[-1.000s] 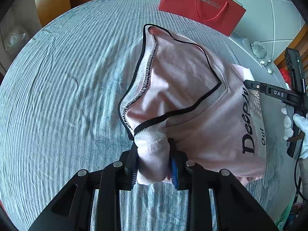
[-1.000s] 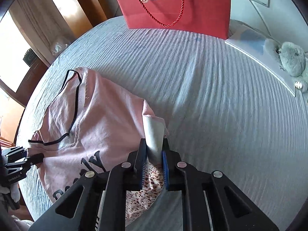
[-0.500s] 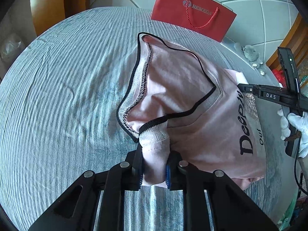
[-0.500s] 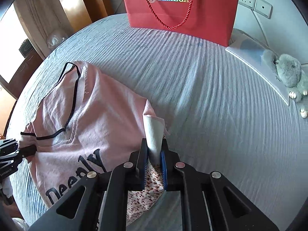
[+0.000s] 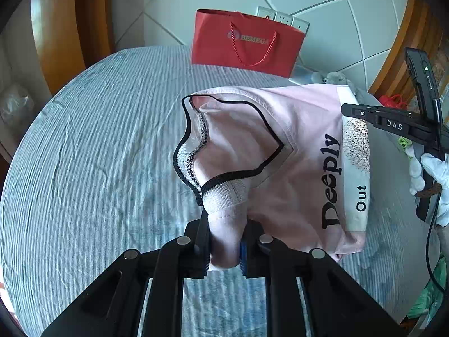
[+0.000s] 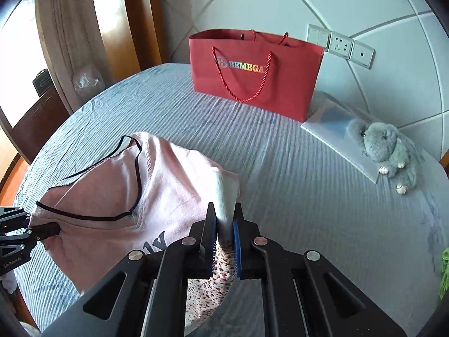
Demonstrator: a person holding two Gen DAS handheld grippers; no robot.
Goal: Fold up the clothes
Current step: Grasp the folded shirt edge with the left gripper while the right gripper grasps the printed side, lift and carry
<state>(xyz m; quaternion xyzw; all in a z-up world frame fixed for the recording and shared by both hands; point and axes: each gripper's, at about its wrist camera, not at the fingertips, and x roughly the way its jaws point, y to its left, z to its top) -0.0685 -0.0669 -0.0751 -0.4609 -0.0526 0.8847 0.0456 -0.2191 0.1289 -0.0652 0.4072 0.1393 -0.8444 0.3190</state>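
A pale pink T-shirt (image 5: 297, 151) with a black-trimmed V-neck and the print "Deeply Out" hangs lifted above the striped bed. My left gripper (image 5: 224, 248) is shut on one shoulder of the shirt, beside the collar. In the right wrist view the same shirt (image 6: 112, 191) stretches leftward, and my right gripper (image 6: 224, 238) is shut on its white and speckled panel at the other shoulder. The right gripper (image 5: 350, 111) also shows at the right edge of the left wrist view, held by a gloved hand (image 5: 426, 174). The left gripper (image 6: 57, 227) shows at the left edge of the right wrist view.
The blue-grey striped bedspread (image 6: 294, 185) lies beneath the shirt. A red BEMEGA paper bag (image 6: 252, 70) stands at the headboard. A grey plush toy (image 6: 390, 148) rests on a flat white item (image 6: 331, 129) at the back right. Wall sockets (image 6: 341, 46) sit above.
Both grippers have risen, lifting the shirt off the bed so it hangs stretched between them. The views now tilt up toward the headboard and bag.
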